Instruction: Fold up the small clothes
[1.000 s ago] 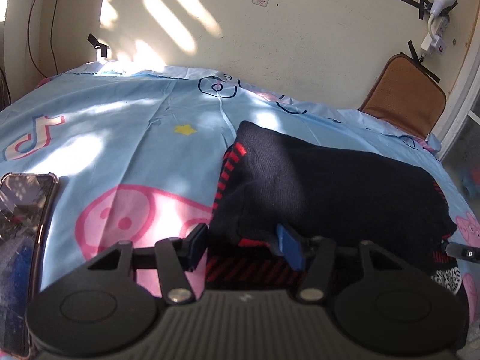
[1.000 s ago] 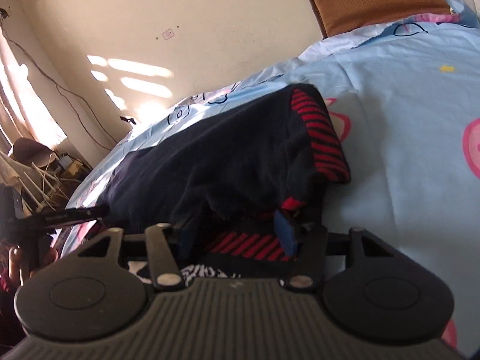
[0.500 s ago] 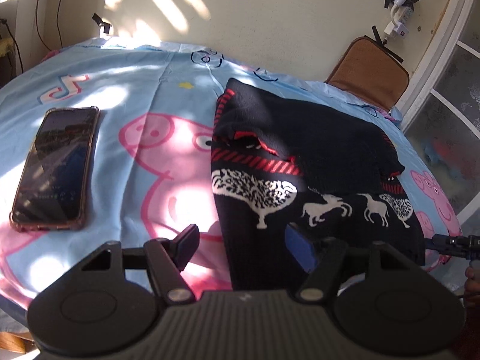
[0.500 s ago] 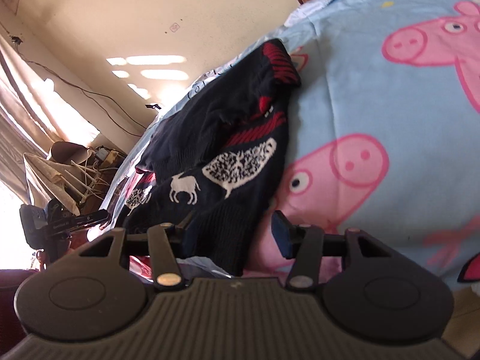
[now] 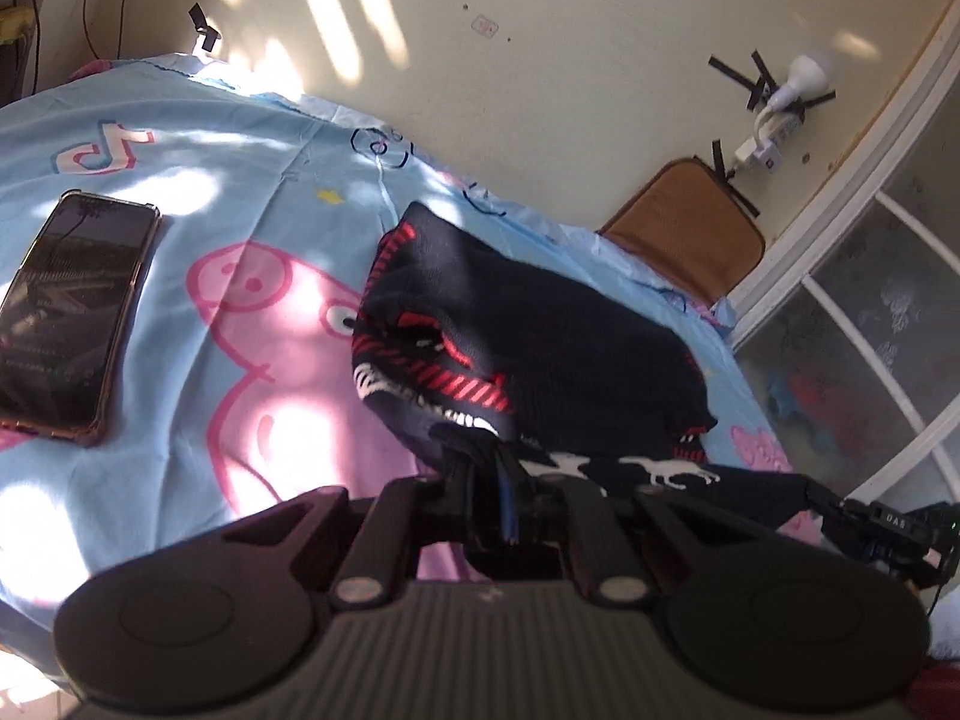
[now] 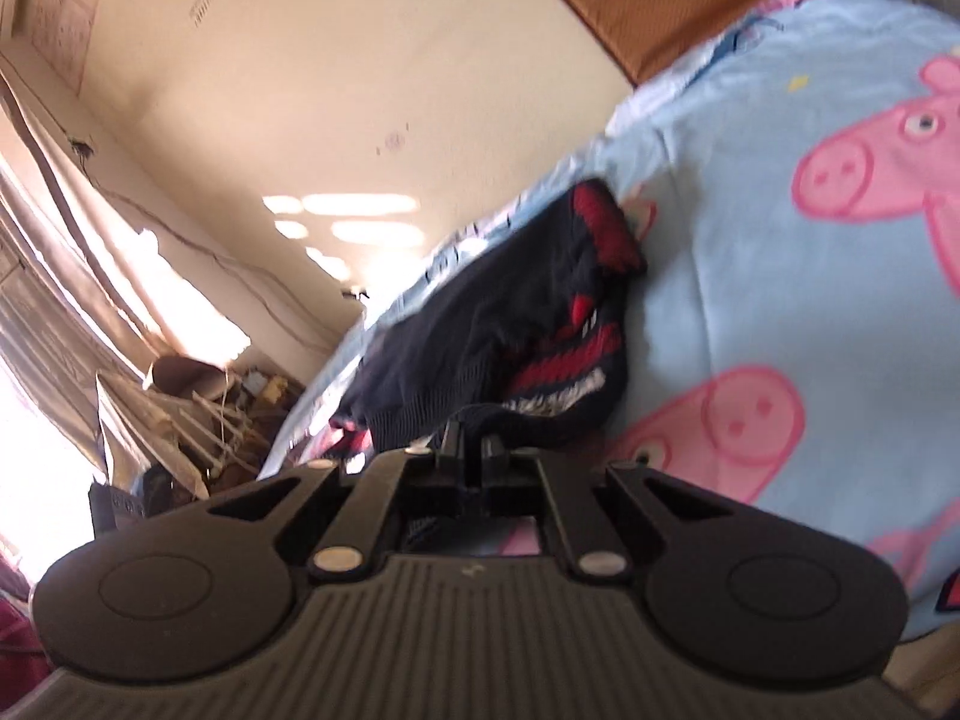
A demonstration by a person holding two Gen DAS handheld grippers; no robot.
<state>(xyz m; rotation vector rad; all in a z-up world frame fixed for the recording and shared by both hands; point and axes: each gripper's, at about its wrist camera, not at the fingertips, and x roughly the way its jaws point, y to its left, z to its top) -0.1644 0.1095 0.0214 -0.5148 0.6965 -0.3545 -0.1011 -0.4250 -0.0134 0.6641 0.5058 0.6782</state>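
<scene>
A small dark navy sweater (image 5: 540,348) with red stripes and white reindeer lies partly folded on the blue cartoon bed sheet (image 5: 240,210). In the left wrist view my left gripper (image 5: 498,480) is shut on the sweater's near hem, which is bunched and raised off the sheet. My right gripper (image 5: 825,495) shows at the right edge of that view, pinching the hem's other corner. In the blurred right wrist view the sweater (image 6: 480,324) rises from my right gripper (image 6: 471,438), whose jaws are shut on the knit edge.
A phone (image 5: 72,306) in a clear case lies on the sheet at the left. A brown cushion (image 5: 684,228) leans on the wall behind the bed. A white window frame (image 5: 840,276) stands at the right. Clutter (image 6: 198,408) sits by the curtain past the bed.
Both grippers drew back from the folded top part to the near hem with open jaws. They have since shut on that hem and raised it off the sheet.
</scene>
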